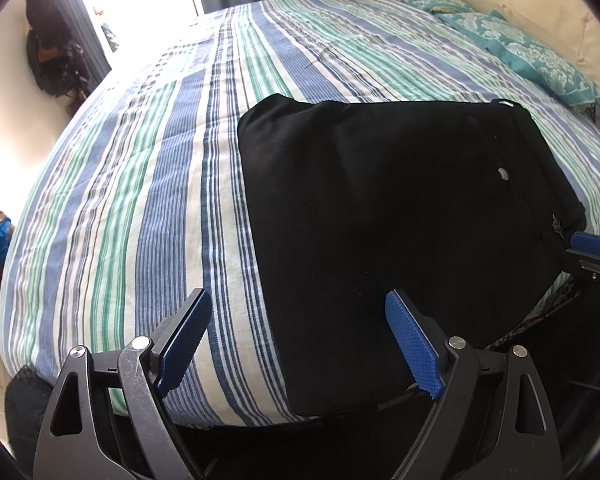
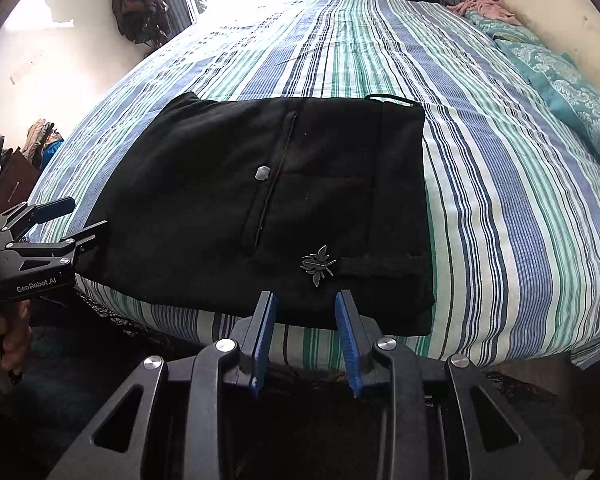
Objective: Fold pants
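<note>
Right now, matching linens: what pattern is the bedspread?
Blue, green and white stripes on the bedspread; right wrist view.

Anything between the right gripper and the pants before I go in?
Nothing visible. The right gripper sits open just off the near edge of the pants, with only striped bedding in the gap. The left gripper is off at the pants' left edge, also open.

Both grippers hover low at the bed's near edge, the left gripper (image 1: 298,320) spread wide with nothing between its fingers, the right gripper (image 2: 306,314) parted more narrowly, likewise gripping nothing
</note>
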`<state>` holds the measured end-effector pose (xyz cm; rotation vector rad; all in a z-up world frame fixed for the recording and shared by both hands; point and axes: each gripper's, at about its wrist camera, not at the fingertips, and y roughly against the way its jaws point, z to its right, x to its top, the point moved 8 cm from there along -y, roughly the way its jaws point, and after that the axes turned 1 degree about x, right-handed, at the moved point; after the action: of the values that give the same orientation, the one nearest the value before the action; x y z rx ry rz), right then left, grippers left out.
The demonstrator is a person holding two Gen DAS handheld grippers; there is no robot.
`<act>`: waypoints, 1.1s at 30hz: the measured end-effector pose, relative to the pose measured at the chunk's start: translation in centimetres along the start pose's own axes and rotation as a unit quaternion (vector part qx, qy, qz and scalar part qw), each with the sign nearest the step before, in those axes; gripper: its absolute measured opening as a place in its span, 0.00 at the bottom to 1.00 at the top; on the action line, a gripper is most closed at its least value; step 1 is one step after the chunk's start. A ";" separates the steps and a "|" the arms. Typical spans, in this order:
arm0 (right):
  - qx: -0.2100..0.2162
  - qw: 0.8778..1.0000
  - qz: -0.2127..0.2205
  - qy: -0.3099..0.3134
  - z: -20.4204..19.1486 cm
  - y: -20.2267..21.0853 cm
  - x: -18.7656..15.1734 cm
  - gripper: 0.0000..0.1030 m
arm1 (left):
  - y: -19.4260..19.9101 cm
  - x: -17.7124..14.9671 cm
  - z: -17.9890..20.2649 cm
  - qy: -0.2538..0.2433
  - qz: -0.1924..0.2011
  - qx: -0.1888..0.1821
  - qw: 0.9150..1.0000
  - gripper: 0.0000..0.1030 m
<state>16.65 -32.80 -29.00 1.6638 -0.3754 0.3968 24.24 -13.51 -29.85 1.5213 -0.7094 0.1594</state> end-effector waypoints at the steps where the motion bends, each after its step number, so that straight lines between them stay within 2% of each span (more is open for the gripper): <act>1: 0.000 1.000 -0.002 0.000 0.0 -0.1 -0.1 0.31 | -0.1 -0.1 0.0 0.001 -0.001 -0.001 1.000 0.88; 14: 0.006 1.000 -0.015 -0.019 0.0 -1.2 -0.4 0.32 | -0.8 -0.5 0.6 -0.006 0.001 0.001 1.000 0.93; 33: 0.009 1.000 -0.017 -0.021 0.1 -1.5 -0.5 0.33 | -1.0 -0.6 0.3 0.008 -0.001 -0.005 1.000 0.97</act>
<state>16.94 -32.74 -30.52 1.6963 -0.3755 0.3413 24.17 -13.66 -31.09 1.5093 -0.6949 0.1674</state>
